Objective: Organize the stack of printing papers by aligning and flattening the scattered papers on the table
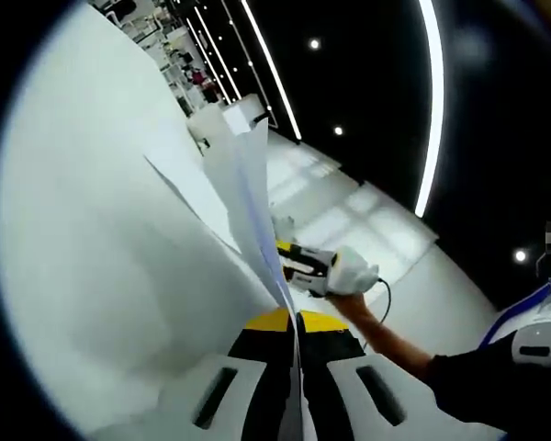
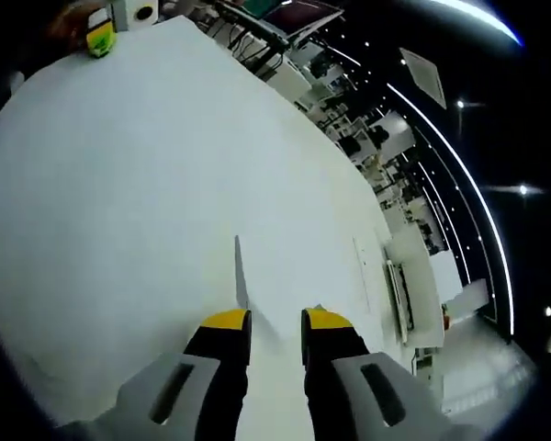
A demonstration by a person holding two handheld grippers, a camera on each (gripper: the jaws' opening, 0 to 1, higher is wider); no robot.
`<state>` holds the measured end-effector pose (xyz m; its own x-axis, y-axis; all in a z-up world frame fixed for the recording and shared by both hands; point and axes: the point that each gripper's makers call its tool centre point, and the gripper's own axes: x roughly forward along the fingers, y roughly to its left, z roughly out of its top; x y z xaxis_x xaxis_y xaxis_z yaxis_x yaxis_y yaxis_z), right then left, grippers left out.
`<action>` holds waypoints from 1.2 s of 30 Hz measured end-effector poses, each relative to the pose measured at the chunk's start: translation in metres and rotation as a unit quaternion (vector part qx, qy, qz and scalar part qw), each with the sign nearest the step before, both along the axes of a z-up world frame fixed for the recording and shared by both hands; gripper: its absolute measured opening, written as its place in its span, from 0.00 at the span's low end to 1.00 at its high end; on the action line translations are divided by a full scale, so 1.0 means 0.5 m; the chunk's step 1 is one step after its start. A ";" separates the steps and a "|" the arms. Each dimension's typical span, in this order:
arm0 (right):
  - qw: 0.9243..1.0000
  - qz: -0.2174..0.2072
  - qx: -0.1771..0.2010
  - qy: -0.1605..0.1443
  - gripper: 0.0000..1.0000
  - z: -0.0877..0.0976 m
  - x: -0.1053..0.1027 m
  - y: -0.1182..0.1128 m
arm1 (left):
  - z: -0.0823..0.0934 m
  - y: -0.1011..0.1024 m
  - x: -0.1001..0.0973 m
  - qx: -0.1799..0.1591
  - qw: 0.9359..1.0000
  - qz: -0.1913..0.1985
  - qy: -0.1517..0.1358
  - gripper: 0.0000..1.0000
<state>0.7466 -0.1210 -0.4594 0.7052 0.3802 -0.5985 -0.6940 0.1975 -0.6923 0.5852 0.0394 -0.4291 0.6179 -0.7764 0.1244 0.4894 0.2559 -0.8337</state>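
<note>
Open-plan lab or office hall: rows of workstations [image 2: 367, 138] under dark ceiling light strips [image 1: 432, 101].

Left gripper view: rolled hard, close above the white worktop [image 1: 92, 276], facing edge-on along held papers [image 1: 248, 202] toward dark ceiling lights at upper right. Right gripper view: close above that same worktop [image 2: 147, 165], facing across it toward the room at upper right. Shared: the worktop.

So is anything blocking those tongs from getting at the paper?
Nothing visible. The left tongs are already pinched on the sheets, and the right tongs sit open around an upright paper edge.
</note>
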 end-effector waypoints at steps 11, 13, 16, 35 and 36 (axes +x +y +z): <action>0.997 0.014 -0.061 -0.037 0.17 -0.027 0.018 0.036 | -0.002 0.017 0.012 -0.006 1.000 0.000 0.000 0.06; 0.996 0.017 -0.081 -0.046 0.16 -0.035 0.014 0.034 | -0.002 0.020 0.014 -0.008 1.000 0.001 0.000 0.06; 0.993 0.025 -0.100 -0.059 0.13 -0.034 0.002 0.033 | 0.001 0.014 0.009 -0.009 1.000 0.002 0.000 0.06; 0.992 0.015 -0.102 -0.074 0.00 -0.019 0.008 0.018 | 0.003 0.010 0.004 -0.013 1.000 0.003 0.002 0.06; 0.993 0.011 -0.089 -0.076 0.00 -0.006 0.005 0.017 | 0.003 0.010 0.005 -0.013 1.000 0.003 0.002 0.06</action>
